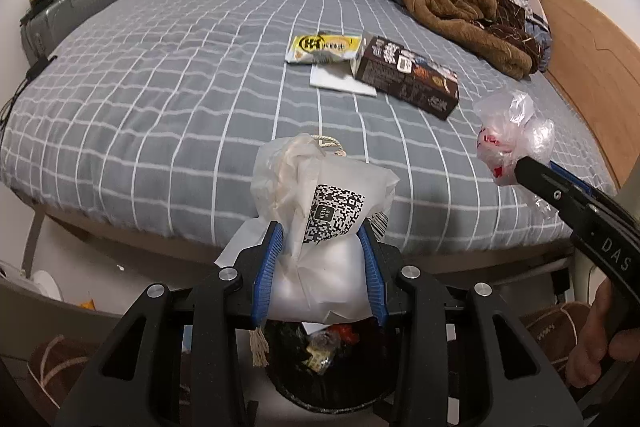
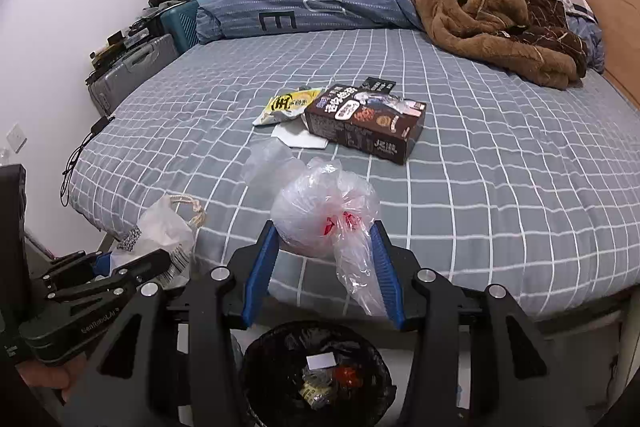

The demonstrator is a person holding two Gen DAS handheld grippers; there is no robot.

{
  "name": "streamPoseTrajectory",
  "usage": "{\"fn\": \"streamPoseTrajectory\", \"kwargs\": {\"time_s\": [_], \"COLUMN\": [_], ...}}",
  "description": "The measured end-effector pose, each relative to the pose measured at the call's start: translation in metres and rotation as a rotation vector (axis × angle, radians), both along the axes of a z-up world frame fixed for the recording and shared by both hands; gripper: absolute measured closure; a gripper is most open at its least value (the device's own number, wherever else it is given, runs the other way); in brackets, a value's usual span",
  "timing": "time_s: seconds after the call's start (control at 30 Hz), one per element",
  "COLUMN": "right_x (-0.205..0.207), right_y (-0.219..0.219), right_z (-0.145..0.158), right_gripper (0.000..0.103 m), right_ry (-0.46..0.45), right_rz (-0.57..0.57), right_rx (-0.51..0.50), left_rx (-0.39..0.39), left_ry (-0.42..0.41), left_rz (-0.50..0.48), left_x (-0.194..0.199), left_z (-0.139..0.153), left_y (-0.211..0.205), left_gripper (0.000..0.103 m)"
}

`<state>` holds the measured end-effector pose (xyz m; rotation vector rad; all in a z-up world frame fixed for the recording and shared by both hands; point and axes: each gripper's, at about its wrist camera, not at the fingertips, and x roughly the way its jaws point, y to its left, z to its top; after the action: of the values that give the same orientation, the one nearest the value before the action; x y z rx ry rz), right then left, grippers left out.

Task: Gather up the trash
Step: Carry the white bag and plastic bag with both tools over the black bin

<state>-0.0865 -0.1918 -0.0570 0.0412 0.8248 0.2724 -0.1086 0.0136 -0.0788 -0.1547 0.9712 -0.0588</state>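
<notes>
Both loads hang over the black bin at bottom centre: the left gripper clamps a white bag, the right gripper a clear bag. Next, probably, the jaws open to drop them; a box and a yellow packet wait mid-bed.

Grey white-checked bedsheet, brown box, yellow wrapper

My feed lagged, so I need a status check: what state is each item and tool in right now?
Left tool: shut on white paper bag, above the bin.
Right tool: shut on clear plastic bag.
Trash bin: open, partly filled.
Brown box: lying on bed, flap open.
Yellow snack packet: lying flat on bed.
</notes>
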Motion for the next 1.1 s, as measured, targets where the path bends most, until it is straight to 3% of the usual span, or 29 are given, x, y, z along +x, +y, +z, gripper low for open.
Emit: {"fn": "streamPoseTrajectory", "kwargs": {"time_s": [0.77,1.1], "right_x": [-0.067,-0.083], "right_y": [0.000,0.004], "right_z": [-0.034,-0.059], "right_gripper": [0.058,0.058], "right_ry": [0.093,0.152], "right_rz": [0.019,0.034], "right_rx": [-0.034,-0.063], "left_rx": [0.017,0.023], "left_ry": [0.091,0.134], "left_rz": [-0.001,-0.010], "left_x": [-0.068,-0.073], "left_z": [-0.040,-0.058], "left_y": [0.001,0.000], "left_gripper": [0.065,0.065]}}
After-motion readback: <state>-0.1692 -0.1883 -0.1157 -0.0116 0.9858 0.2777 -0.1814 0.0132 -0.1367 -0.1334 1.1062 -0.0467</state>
